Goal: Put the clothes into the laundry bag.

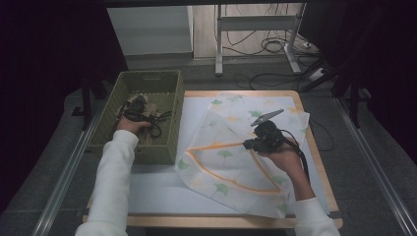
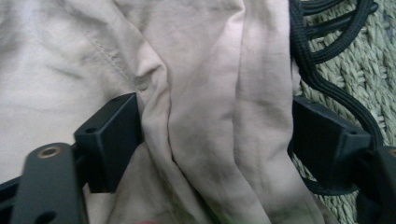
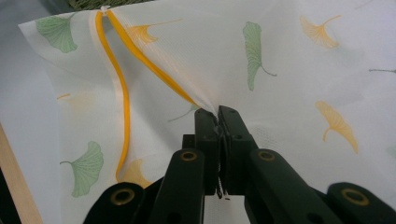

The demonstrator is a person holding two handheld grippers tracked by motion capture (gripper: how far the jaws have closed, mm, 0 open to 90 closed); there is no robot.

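A beige cloth (image 2: 201, 70) lies bunched in a green woven basket (image 1: 147, 73). My left gripper (image 2: 217, 126) reaches down into the basket (image 2: 369, 84), jaws spread wide with a thick fold of the cloth between them. The fold fills the gap and touches both pads without being squeezed. In the high view the left gripper (image 1: 135, 110) sits over the cloth (image 1: 153, 105). A white mesh bag (image 1: 221, 157) printed with green and orange leaves lies on the table. My right gripper (image 3: 218, 114) is shut on the bag (image 3: 280, 60), where its orange trim (image 3: 122, 102) ends, lifting that edge slightly.
The gripper's black cable (image 2: 327, 56) coils on the basket floor beside the cloth. A white sheet (image 1: 157, 182) covers the wooden table (image 1: 322, 172). The basket stands at the table's left edge. Table legs and loose cables lie on the floor beyond.
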